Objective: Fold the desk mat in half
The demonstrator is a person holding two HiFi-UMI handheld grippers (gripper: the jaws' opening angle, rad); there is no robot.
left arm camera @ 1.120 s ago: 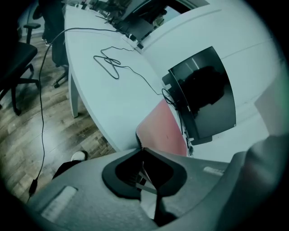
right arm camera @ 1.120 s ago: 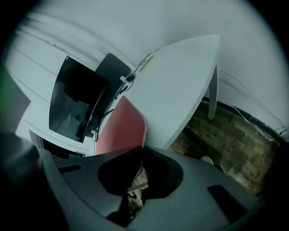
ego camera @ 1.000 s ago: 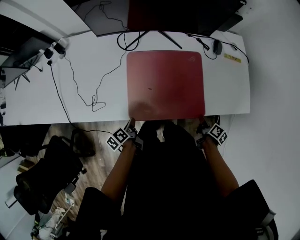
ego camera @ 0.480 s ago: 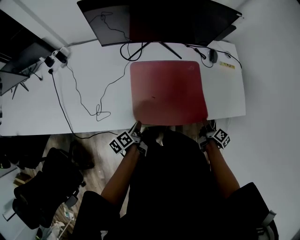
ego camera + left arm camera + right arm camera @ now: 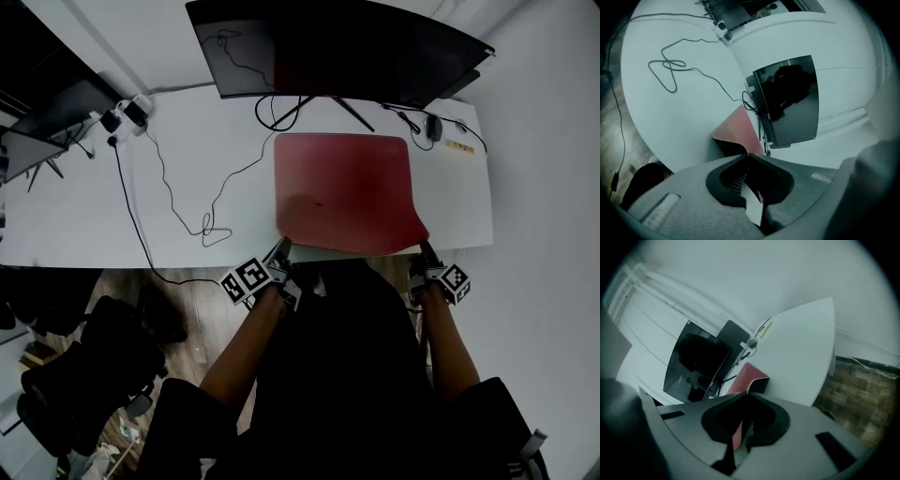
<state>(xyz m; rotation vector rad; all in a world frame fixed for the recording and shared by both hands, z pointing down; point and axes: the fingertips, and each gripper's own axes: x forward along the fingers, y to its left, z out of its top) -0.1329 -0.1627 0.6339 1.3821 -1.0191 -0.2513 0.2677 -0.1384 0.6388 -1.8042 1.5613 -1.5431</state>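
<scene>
Dim, cool-toned light throughout, strong fisheye bending with dark vignetted corners in both gripper views, foreground jaws softly blurred.

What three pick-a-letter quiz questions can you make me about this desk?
1. Where on the wide white desk is the flat red rubber desk mat? A in front of the black curved monitor; B behind it; C on top of it.
2. How many tongs pinch the mat? A none; B one; C two.
3. The mat's near edge is: A lying flat; B lifted; C rolled up.
Answers: 1 A, the mat lies before the monitor's stand. 2 C, left tongs and right tongs are each shut on a near corner. 3 B, its dark underside shows in both gripper views.
</scene>
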